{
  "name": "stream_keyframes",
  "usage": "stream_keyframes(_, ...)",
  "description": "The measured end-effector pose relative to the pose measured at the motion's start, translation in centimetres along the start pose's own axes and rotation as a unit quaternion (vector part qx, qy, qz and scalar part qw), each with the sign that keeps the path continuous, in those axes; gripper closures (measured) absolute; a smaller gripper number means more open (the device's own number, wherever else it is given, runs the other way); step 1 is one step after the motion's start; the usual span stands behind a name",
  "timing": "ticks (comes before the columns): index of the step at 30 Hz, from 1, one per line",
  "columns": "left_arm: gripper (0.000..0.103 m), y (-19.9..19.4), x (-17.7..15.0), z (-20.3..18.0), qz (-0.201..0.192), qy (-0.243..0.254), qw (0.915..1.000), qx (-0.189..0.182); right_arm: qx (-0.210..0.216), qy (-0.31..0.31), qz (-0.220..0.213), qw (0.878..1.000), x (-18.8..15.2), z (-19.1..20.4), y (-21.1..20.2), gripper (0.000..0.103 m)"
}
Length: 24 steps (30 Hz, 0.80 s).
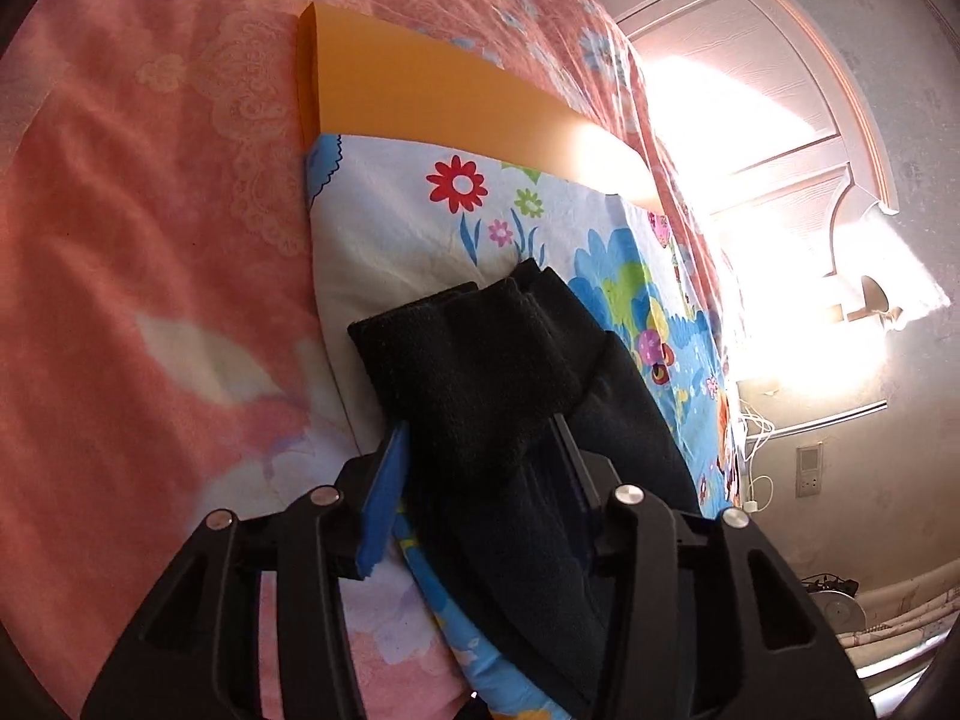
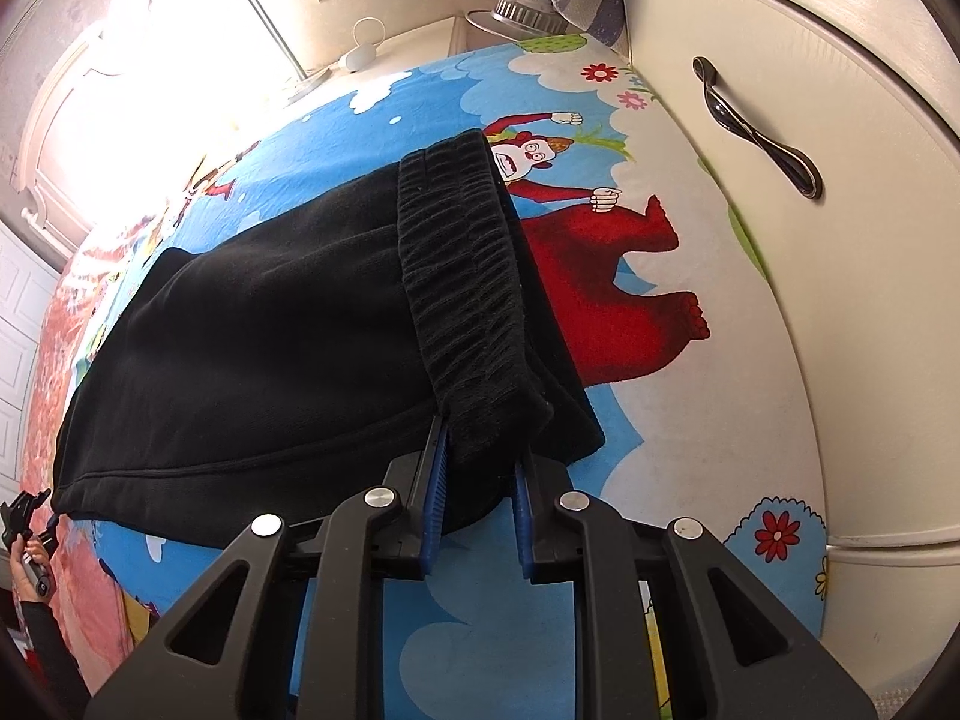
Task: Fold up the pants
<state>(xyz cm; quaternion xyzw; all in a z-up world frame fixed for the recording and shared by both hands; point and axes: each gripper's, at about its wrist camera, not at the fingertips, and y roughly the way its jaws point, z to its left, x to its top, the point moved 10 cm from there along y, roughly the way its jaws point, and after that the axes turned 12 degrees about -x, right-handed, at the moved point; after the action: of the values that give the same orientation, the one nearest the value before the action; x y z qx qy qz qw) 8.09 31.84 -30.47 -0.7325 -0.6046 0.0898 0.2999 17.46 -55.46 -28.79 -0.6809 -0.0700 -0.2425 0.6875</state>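
Black pants (image 2: pixel 270 330) lie flat on a cartoon-print sheet (image 2: pixel 660 420), legs stretching to the left. Their ribbed waistband (image 2: pixel 462 252) rests on a lower black layer. My right gripper (image 2: pixel 480 450) is shut on the near end of that waistband, a blue pad on each side. In the left wrist view the cuff end of the pants (image 1: pixel 480 372) fills the gap of my left gripper (image 1: pixel 480 426). Its jaws stand apart, the left blue pad (image 1: pixel 384 498) shows its bare face, and the cloth hides the right fingertip.
An orange board (image 1: pixel 408 84) lies past the sheet on a pink quilt (image 1: pixel 150 210). A cream cabinet door with a dark handle (image 2: pixel 750 120) borders the bed on the right. A lamp (image 2: pixel 522 12) stands behind. A hand (image 2: pixel 27 546) holds the left gripper at the far left.
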Motion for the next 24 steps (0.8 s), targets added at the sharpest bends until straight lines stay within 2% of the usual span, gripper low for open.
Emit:
stream_keyframes(2,0.059,0.5,0.5,0.4,0.016,-0.013,0.9998,-0.008,-0.014,-0.007,0.001,1.000,0.0,0.1,0.0,0.086)
stream_keyframes(4,0.098,0.9,1.2,0.9,0.027,-0.005,0.9996,0.004,-0.025,-0.020,0.005,0.999,0.0,0.1,-0.3,0.084)
stream_keyframes(5,0.098,0.3,1.7,0.5,0.015,0.019,0.9996,0.015,-0.028,-0.019,0.005,0.999,0.0,0.0,-0.6,0.081)
stream_keyframes(6,0.098,-0.4,2.1,-0.5,-0.001,0.059,0.9979,0.026,-0.037,-0.017,0.002,0.999,-0.1,-0.3,-1.1,0.071)
stream_keyframes(7,0.098,-1.1,2.3,-1.3,-0.015,0.101,0.9934,0.052,-0.051,-0.018,-0.004,0.999,-0.1,-0.8,-1.6,0.057)
stream_keyframes(8,0.097,-1.1,2.1,-1.4,-0.019,0.123,0.9892,0.078,-0.070,-0.026,-0.011,0.997,-0.1,-1.2,-2.1,0.052)
stream_keyframes(10,0.082,-0.8,1.5,1.1,-0.014,0.105,0.9843,0.141,-0.090,-0.038,-0.029,0.995,-0.1,-1.5,-3.3,0.050)
stream_keyframes(11,0.081,-1.2,1.2,2.0,-0.021,0.095,0.9822,0.161,-0.088,-0.042,-0.040,0.994,0.0,-1.2,-4.1,0.050)
stream_keyframes(13,0.079,-2.3,-0.7,1.0,-0.034,0.088,0.9893,0.112,-0.082,-0.069,-0.073,0.992,0.3,0.5,-6.2,0.046)
stream_keyframes(14,0.079,-2.4,-2.4,-0.4,-0.026,0.099,0.9908,0.088,-0.073,-0.089,-0.095,0.989,0.5,2.1,-7.1,0.044)
stream_keyframes(16,0.079,-1.7,-7.0,-3.9,0.022,0.114,0.9930,0.019,-0.025,-0.133,-0.119,0.984,0.4,7.1,-8.2,0.040)
stream_keyframes(17,0.078,-1.2,-9.6,-5.6,0.053,0.107,0.9925,-0.025,0.010,-0.158,-0.126,0.979,0.1,10.4,-8.3,0.040)
stream_keyframes(19,0.076,0.0,-13.9,-7.7,0.107,0.078,0.9881,-0.078,0.073,-0.201,-0.126,0.969,-1.4,16.9,-7.8,0.041)
stream_keyframes(21,0.076,1.4,-16.6,-7.6,0.143,0.028,0.9850,-0.092,0.112,-0.232,-0.126,0.958,-2.7,22.5,-6.5,0.044)
stream_keyframes(23,0.069,2.6,-18.1,-7.2,0.162,-0.002,0.9821,-0.096,0.122,-0.245,-0.126,0.953,-3.1,26.4,-4.6,0.047)
stream_keyframes(24,0.065,2.8,-18.3,-6.9,0.160,-0.009,0.9827,-0.093,0.123,-0.249,-0.119,0.953,-3.4,27.8,-3.3,0.053)
